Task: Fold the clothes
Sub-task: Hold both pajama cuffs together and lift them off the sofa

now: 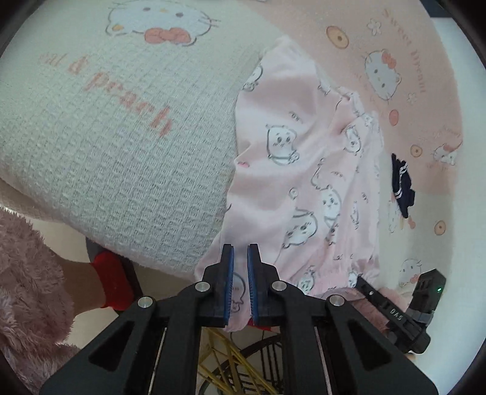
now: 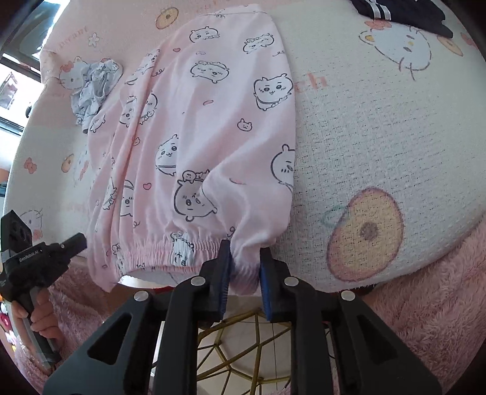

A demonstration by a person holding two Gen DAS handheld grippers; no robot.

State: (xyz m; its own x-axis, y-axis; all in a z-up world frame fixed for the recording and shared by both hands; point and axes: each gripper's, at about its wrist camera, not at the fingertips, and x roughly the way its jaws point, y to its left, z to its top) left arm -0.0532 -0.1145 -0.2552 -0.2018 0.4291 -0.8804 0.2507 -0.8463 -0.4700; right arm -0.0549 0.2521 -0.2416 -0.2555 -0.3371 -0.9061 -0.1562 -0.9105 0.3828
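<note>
Three garments are counted: one pink pyjama trousers (image 2: pixel 197 145), one navy striped garment (image 2: pixel 404 12), one crumpled grey-white garment (image 2: pixel 94 88).

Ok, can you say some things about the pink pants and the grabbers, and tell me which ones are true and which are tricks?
1. The pink pants have little cartoon animals on them. True.
2. The right gripper pinches the pants at the stretchy waistband. True.
3. The pants lie on a bare wooden floor. False: they lie on a cat-print blanket.
4. A dark garment with white stripes lies apart from the pants. True.
5. The left gripper is wide open, far from any cloth. False: nearly shut, pink cloth between its fingers.
</note>
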